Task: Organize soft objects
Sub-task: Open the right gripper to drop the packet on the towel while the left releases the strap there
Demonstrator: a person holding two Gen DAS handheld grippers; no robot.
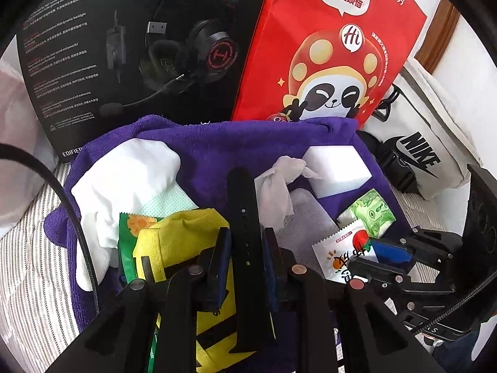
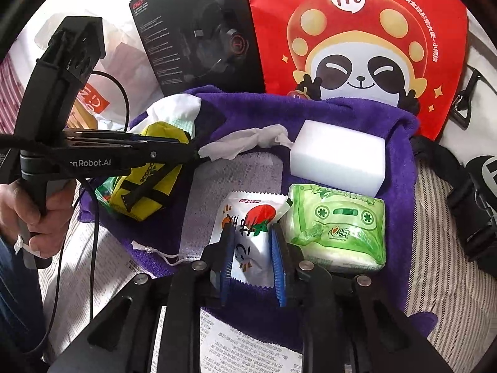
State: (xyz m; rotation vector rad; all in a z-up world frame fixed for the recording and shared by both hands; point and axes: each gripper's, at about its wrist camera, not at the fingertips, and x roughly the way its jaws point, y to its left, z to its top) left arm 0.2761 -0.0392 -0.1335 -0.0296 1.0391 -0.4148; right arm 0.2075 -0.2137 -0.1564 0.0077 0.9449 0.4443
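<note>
left tongs (image 1: 247, 248) pinch black strap (image 1: 243, 205); yellow pouch (image 2: 152, 177) seemingly reads "adidas".

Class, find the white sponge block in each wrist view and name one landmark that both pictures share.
Left wrist view: the sponge lies right of centre on the purple towel, beyond the crumpled tissue.
Right wrist view: the sponge lies right of centre, just behind the green tissue pack.
Shared landmark: the red panda bag stands behind the towel in both.

Bright daylight — heavy fisheye warping
</note>
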